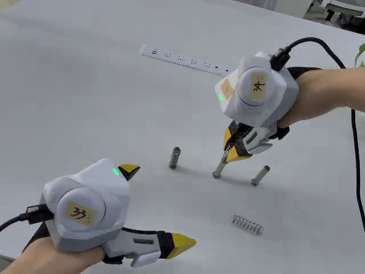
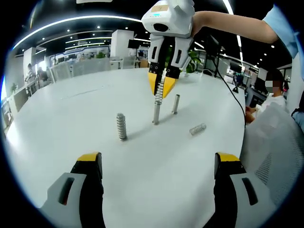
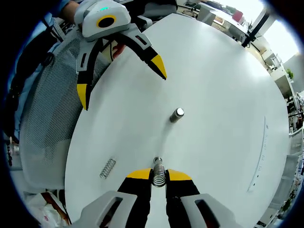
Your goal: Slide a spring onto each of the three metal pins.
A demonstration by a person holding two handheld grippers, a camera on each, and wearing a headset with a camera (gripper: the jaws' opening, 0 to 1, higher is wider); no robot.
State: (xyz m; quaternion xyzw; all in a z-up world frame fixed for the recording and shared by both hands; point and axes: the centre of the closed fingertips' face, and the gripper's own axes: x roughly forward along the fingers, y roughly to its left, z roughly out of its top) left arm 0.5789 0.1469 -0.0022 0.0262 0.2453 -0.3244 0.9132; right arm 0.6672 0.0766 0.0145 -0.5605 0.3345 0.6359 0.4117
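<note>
Three metal pins stand upright on the white table. The left pin [image 1: 175, 157] [image 2: 121, 126] wears a spring. My right gripper [image 1: 232, 154] [image 3: 158, 175] is shut on a second spring [image 1: 227, 153] [image 2: 159, 91] [image 3: 158, 172] and holds it just over the top of the middle pin [image 1: 219, 169] [image 2: 156, 113]. The right pin [image 1: 260, 175] [image 2: 175, 104] is bare. A third spring [image 1: 247, 224] [image 2: 197, 128] [image 3: 108, 168] lies loose on the table in front of the pins. My left gripper [image 1: 157, 205] [image 2: 158, 161] hovers open and empty, short of the pins.
A white power strip [image 1: 185, 60] lies at the back of the table. A black cable [image 1: 356, 160] runs from the right gripper along the table's right side. A mesh chair [image 3: 47, 118] and a person's sleeve are at the near edge.
</note>
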